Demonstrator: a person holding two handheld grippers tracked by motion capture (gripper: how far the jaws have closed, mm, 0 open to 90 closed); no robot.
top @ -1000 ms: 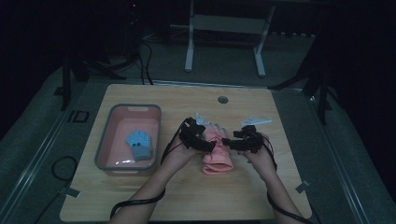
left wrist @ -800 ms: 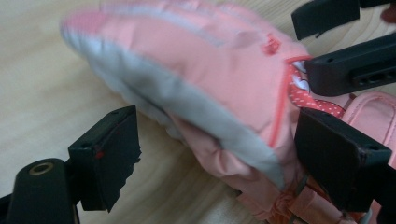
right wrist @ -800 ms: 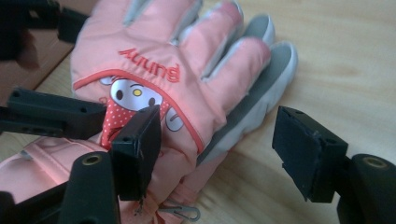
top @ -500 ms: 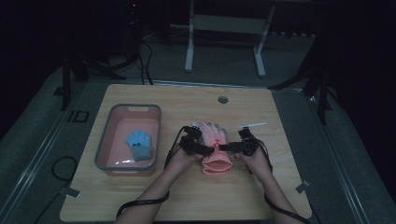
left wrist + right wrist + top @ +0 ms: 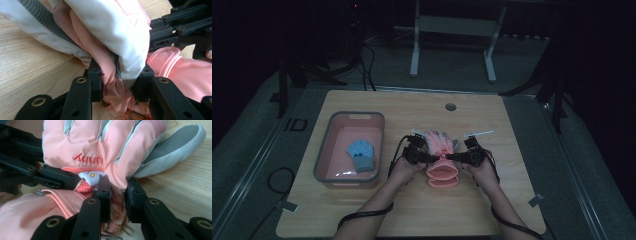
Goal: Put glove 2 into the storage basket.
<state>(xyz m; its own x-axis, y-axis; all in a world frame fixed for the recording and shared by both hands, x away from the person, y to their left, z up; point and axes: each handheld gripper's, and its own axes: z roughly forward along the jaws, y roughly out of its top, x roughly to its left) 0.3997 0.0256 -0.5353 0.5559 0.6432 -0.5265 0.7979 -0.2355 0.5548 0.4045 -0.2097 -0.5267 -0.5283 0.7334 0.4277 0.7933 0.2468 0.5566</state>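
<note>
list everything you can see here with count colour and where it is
glove: one, pink with pale grey trim, lying on the middle of the table, pinched at the wrist from both sides
small glove: one, light blue, lying inside the tray
tray: one, pink with a grey rim, on the left part of the table
table: one, light wood, with a round grey hole near its far edge
metal frame: one, pale grey, on the floor beyond the table
left gripper: one, black, jaws closed on the glove's wrist fabric
right gripper: one, black, jaws closed on the glove's wrist from the other side
hands: two, one behind each gripper
</note>
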